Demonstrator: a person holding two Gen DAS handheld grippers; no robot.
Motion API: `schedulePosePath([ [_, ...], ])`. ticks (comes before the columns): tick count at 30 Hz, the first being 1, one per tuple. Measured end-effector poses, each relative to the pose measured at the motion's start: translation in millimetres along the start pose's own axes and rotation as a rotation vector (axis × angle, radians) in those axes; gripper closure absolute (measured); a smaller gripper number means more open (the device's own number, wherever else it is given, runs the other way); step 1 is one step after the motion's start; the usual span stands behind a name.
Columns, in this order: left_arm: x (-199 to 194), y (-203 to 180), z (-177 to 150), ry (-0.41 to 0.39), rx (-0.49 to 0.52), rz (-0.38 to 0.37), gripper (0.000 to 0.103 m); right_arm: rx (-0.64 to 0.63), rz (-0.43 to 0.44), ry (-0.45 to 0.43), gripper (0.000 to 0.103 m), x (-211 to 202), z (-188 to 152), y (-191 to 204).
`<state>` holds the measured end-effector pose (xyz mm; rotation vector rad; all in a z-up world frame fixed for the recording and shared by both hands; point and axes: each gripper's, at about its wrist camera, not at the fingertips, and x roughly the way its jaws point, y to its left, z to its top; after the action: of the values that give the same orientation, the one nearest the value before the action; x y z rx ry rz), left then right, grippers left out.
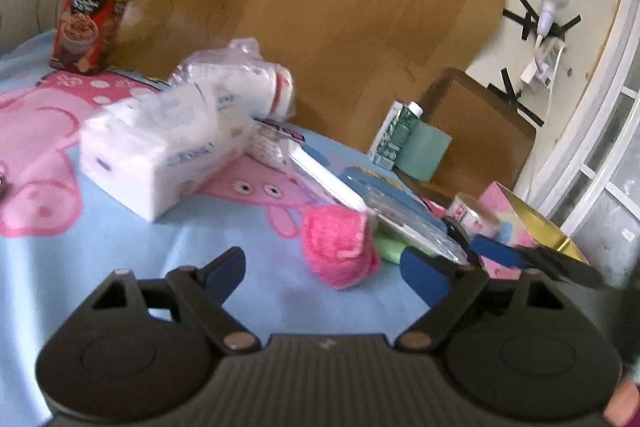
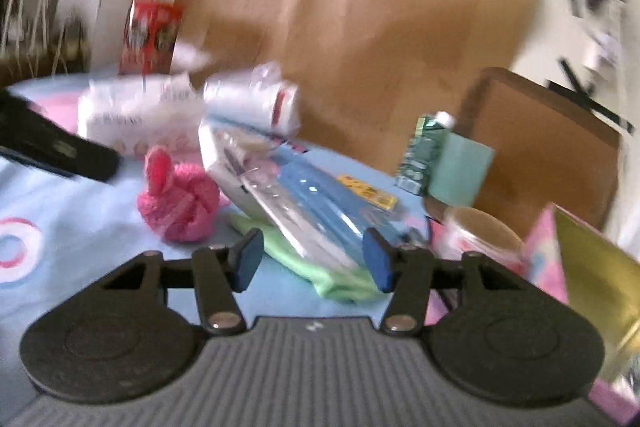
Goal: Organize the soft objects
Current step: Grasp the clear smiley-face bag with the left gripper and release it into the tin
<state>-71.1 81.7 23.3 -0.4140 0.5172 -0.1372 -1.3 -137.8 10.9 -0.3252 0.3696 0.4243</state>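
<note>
A pink knitted soft toy (image 1: 338,247) lies on the light blue cartoon cloth (image 1: 120,267), just ahead of my open, empty left gripper (image 1: 324,269). It also shows in the right wrist view (image 2: 178,203), left of my open, empty right gripper (image 2: 312,259). A green cloth (image 2: 320,271) lies between the right gripper's fingers, partly under a clear plastic packet (image 2: 296,195). In the left wrist view the green cloth (image 1: 388,247) peeks out beside the toy. A white tissue pack (image 1: 160,147) and a plastic-wrapped white roll (image 1: 240,79) lie further back.
A red snack box (image 1: 92,11) stands at the back left. A green carton (image 1: 394,135) with a teal block stands near a brown cardboard box (image 1: 480,131). A tape roll (image 1: 474,215) and a pink box with gold lining (image 2: 592,267) are at the right. Cardboard covers the wall behind.
</note>
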Motion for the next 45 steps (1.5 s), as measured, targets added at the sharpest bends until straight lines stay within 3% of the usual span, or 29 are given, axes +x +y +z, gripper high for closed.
schedulePosePath([
  [2, -5, -3, 1, -0.003, 0.006, -0.023, 0.016, -0.026, -0.009, 0.036, 0.082, 12, 1, 5],
  [4, -9, -5, -1, -0.001, 0.015, -0.065, 0.016, 0.006, -0.016, 0.011, 0.085, -12, -6, 8],
  [8, -10, -19, 0, 0.048, 0.055, -0.189, 0.013, -0.107, -0.035, -0.031, 0.086, -81, -37, 17],
  [10, -5, -30, -6, 0.088, 0.068, -0.250, 0.009, -0.107, -0.011, 0.004, 0.080, -108, -60, 16],
  [12, 4, -43, -14, 0.136, 0.070, -0.296, 0.007, -0.039, 0.042, 0.063, 0.032, -133, -83, 9],
  [13, 9, -50, -18, 0.162, 0.075, -0.312, 0.007, 0.016, 0.058, 0.071, 0.024, -141, -92, -1],
  [16, 22, -66, -31, 0.220, 0.112, -0.291, 0.007, 0.177, 0.108, 0.076, 0.022, -158, -108, -18],
  [19, 36, -82, -42, 0.269, 0.141, -0.255, 0.008, 0.227, 0.112, 0.081, 0.022, -148, -118, -26],
  [22, 54, -106, -52, 0.325, 0.240, -0.272, 0.023, 0.238, 0.108, 0.103, 0.026, -128, -123, -27],
  [24, 60, -130, -62, 0.294, 0.392, -0.226, 0.030, 0.262, 0.101, 0.057, 0.045, -123, -123, -29],
  [26, 60, -141, -62, 0.300, 0.406, -0.192, 0.032, 0.285, 0.049, 0.041, 0.048, -120, -121, -28],
  [29, 47, -148, -49, 0.270, 0.332, -0.259, 0.037, 0.298, -0.007, 0.001, 0.048, -129, -125, -35],
  [35, 25, -231, -15, 0.085, 0.486, -0.378, 0.036, 0.281, -0.210, -0.189, 0.048, -164, -100, -75],
  [39, 54, -290, -11, 0.061, 0.526, -0.454, 0.030, 0.333, -0.338, -0.174, 0.048, -156, -94, -121],
  [40, 64, -302, -16, 0.062, 0.538, -0.460, 0.024, 0.342, -0.359, -0.147, 0.047, -149, -95, -131],
  [42, 79, -316, -26, 0.066, 0.571, -0.431, 0.018, 0.353, -0.418, -0.089, 0.037, -133, -99, -147],
  [45, 83, -307, -32, 0.083, 0.551, -0.395, 0.019, 0.370, -0.527, -0.029, 0.036, -127, -105, -154],
])
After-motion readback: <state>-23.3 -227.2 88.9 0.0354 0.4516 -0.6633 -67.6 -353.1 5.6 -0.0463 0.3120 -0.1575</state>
